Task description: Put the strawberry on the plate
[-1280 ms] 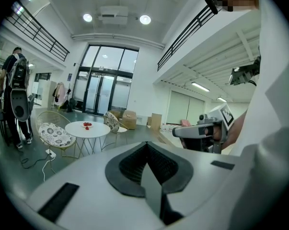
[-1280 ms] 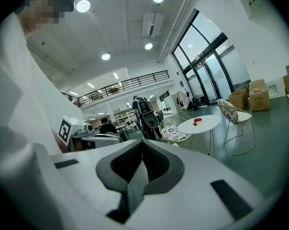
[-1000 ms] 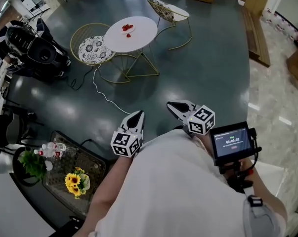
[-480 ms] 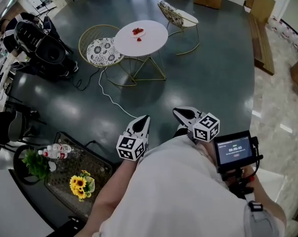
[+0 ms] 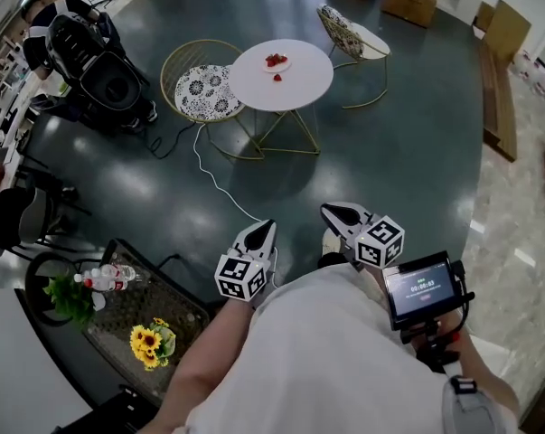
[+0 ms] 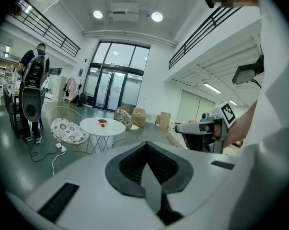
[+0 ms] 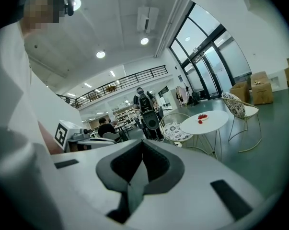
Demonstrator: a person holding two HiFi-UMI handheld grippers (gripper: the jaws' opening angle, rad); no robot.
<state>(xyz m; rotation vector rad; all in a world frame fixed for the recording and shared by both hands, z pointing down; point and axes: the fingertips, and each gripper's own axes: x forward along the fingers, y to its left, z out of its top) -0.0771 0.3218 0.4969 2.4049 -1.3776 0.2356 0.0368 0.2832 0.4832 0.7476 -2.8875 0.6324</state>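
Cable (image 5: 209, 165) lying white on the floor short of the desk (image 5: 304, 84) could snag a foot on approach. Left hand-held gripper (image 5: 262, 231) is pressed together, empty. The strawberry (image 5: 277, 77) lies on the desk just beside the plate (image 5: 286, 64), well apart from both tools. Right hand-held gripper (image 5: 337, 212) is likewise closed and empty. Jaw closure reads only in the gripper views; the cable's full run shows only in the head view.

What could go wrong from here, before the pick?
1. A white cable snakes across the dark floor between the person and the white round table; walking straight in may snag it.
2. The loose red strawberry lies close beside the small white plate of red fruit; a rough grasp could shove the plate.
3. The left gripper and right gripper are both shut; they must open before grasping.
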